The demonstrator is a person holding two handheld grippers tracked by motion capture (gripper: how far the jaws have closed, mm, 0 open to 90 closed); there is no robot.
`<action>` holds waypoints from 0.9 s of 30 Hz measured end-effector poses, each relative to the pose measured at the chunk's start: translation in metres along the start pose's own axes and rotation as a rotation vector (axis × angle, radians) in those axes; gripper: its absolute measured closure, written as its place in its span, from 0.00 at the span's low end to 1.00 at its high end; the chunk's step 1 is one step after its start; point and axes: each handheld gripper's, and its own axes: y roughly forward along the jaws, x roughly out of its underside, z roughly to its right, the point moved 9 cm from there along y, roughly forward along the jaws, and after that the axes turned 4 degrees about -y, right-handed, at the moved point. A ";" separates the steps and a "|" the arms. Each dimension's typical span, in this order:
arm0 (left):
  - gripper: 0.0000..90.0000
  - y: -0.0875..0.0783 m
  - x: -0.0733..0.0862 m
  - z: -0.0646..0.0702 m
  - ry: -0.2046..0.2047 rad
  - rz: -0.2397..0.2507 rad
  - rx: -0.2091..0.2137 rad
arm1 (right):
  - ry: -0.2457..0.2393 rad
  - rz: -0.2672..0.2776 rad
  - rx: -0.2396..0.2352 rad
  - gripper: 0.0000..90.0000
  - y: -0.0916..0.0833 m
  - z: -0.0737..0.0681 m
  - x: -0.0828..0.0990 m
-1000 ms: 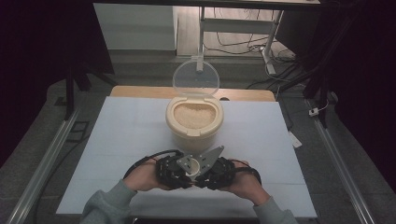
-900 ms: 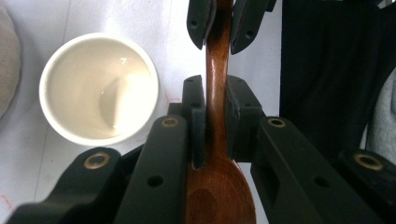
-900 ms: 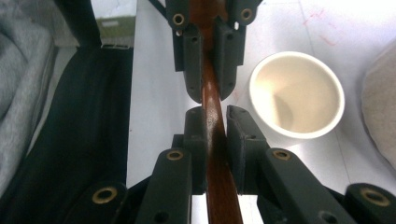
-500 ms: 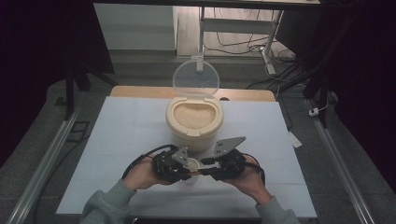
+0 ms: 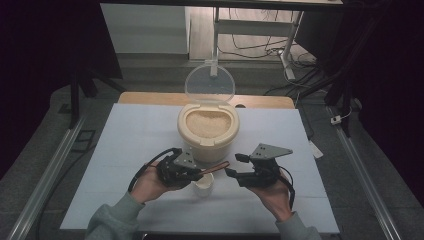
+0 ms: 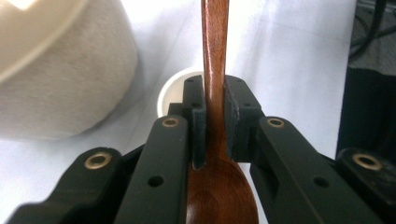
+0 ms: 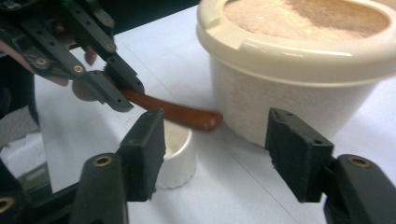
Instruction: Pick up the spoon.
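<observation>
My left gripper (image 5: 196, 173) is shut on a brown wooden spoon (image 5: 216, 168), whose handle points right over a small white cup (image 5: 204, 184). In the left gripper view the pads (image 6: 198, 116) clamp the spoon's neck (image 6: 215, 56), with the bowl toward the camera. My right gripper (image 5: 233, 165) stands just right of the handle's end; its jaws have just been opening and nothing is between them. In the right gripper view the spoon handle (image 7: 180, 113) lies beyond the open gripper (image 7: 217, 140), above the cup (image 7: 175, 156).
A cream tub (image 5: 208, 131) full of rice stands just behind the cup, its clear lid (image 5: 210, 84) tipped up at the back. The tub (image 7: 299, 60) is close on the right gripper's far side. A white mat (image 5: 130, 135) covers the table.
The right gripper has let go of the spoon handle, opened, and drawn away to the right. The left gripper still holds the spoon in place.
</observation>
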 end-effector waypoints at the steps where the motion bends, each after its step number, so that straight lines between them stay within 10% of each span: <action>1: 0.88 -0.001 -0.001 -0.001 0.001 0.006 -0.007 | 0.012 0.005 0.000 0.40 0.000 0.001 0.001; 27: 0.88 -0.002 -0.012 0.005 0.005 0.097 -0.048 | 0.180 0.098 -0.041 0.46 0.019 -0.012 -0.006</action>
